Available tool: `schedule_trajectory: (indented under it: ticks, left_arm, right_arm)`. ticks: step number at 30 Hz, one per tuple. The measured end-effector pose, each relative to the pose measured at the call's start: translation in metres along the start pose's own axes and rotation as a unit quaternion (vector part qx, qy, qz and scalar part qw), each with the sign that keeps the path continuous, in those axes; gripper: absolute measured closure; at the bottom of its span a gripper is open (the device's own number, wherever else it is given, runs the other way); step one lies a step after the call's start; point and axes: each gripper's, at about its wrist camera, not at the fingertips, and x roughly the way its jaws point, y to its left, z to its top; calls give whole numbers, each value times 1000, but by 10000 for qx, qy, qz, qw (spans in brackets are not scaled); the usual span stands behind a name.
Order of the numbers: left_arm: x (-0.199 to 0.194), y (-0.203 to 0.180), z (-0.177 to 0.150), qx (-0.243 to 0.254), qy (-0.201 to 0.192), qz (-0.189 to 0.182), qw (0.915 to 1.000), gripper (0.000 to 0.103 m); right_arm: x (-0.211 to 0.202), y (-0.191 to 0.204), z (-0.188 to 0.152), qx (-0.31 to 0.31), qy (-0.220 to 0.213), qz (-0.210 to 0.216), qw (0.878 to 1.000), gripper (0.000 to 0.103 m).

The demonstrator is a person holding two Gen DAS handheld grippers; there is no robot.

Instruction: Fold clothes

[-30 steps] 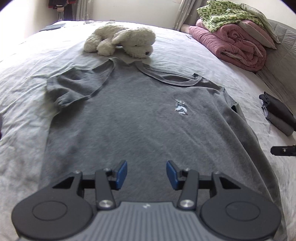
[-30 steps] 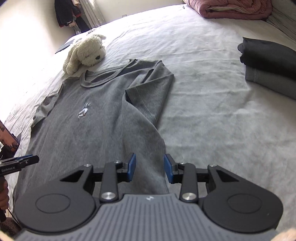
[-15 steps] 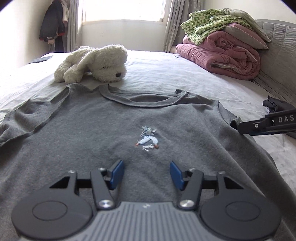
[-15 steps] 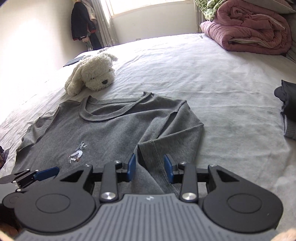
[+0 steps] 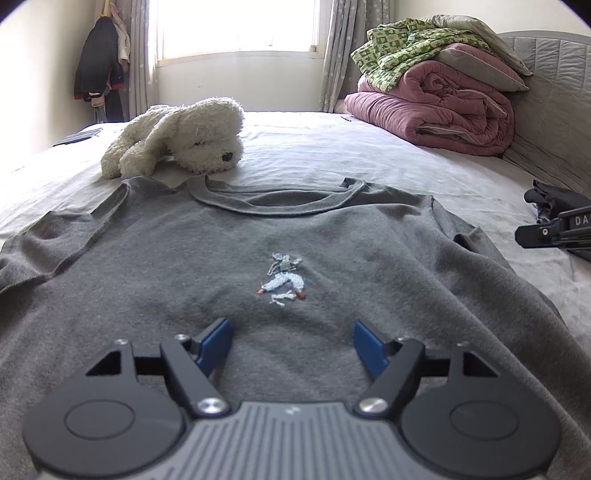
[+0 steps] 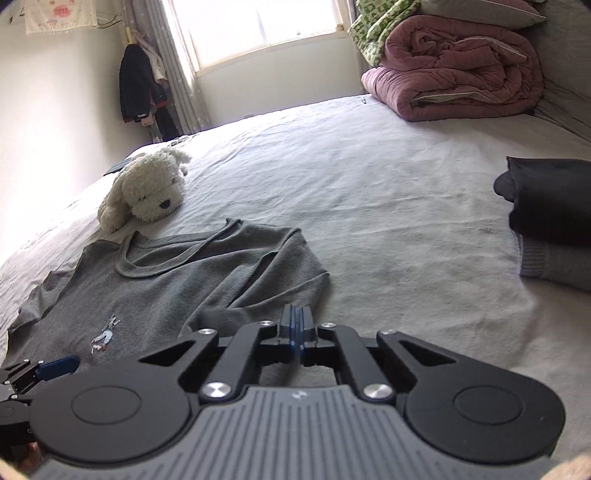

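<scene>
- Coats hang in the far left corner of the room, beside a bright window with curtains
- A plush lies on the far left part of the bed, just beyond the collar
- The shirt, grey, lies face up and mostly flat on the near left part of the bed, collar away, with its left sleeve spread toward the left edge
- The left gripper hovers low over the chest, jaws wide apart and holding nothing
- The right gripper sits at the right sleeve, pads pressed together; cloth bunches up just left of them, so it likely pinches the shirt's edge there, though the pads hide the contact
- Judged step: a side fold of the shirt, the right side to be drawn in over the chest
- The next move likely calls for a firm pinch on the right edge and a clear path across the chest, so the left gripper must either clamp the hem or get out of the way
- The sheet is pale, soft and lightly creased, so cloth may drag on it
- Folded dark clothes are stacked near the right edge of the bed
- Rolled quilts are piled at the far right corner, against the headboard
</scene>
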Motion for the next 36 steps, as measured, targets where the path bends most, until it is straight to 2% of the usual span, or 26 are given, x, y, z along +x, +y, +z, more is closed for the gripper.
schedule_trajectory:
  ticks: [3, 4, 5, 8, 11, 14, 19, 29, 31, 33, 34, 36]
  left_arm:
    - [0, 0, 0, -11, 1, -13, 10000, 27]
    - [0, 0, 0, -9, -1, -15, 10000, 27]
    - [0, 0, -1, -7, -3, -17, 10000, 27]
    - [0, 1, -1, -16, -11, -22, 10000, 26]
    - [0, 1, -1, -31, -18, -33, 10000, 26]
    - [0, 2, -1, -65, -27, -62, 10000, 25]
    - [0, 4, -2, -144, -42, -142, 9998, 24]
    - [0, 9, -1, -274, -57, -284, 9992, 22]
    - [0, 9, -1, -286, -58, -294, 9991, 22]
    - [0, 10, -1, -301, -60, -306, 9991, 22]
    - [0, 10, -1, -311, -61, -314, 9990, 22]
    - [0, 11, -1, -330, -64, -329, 9989, 22]
  right_arm:
    - [-1, -3, 1, 138, 9, 39, 9999, 101]
    - [-1, 1, 1, 138, 39, 87, 9999, 99]
    - [-1, 4, 1, 138, 69, 135, 9998, 89]
    - [1, 14, 1, 137, 160, 279, 9994, 87]
    - [2, 24, 1, 137, 251, 422, 9987, 59]
    - [4, 34, 1, 137, 342, 566, 9977, 59]
    - [13, 65, -4, 41, 522, 429, 9977, 59]
    - [28, 93, -4, 765, 242, -395, 9960, 59]
    - [33, 97, -5, 865, 191, -686, 9937, 65]
    - [37, 96, -8, 1002, 229, -816, 9914, 78]
    - [38, 95, -9, 1051, 239, -851, 9905, 81]
    - [37, 92, -11, 1096, 254, -893, 9896, 97]
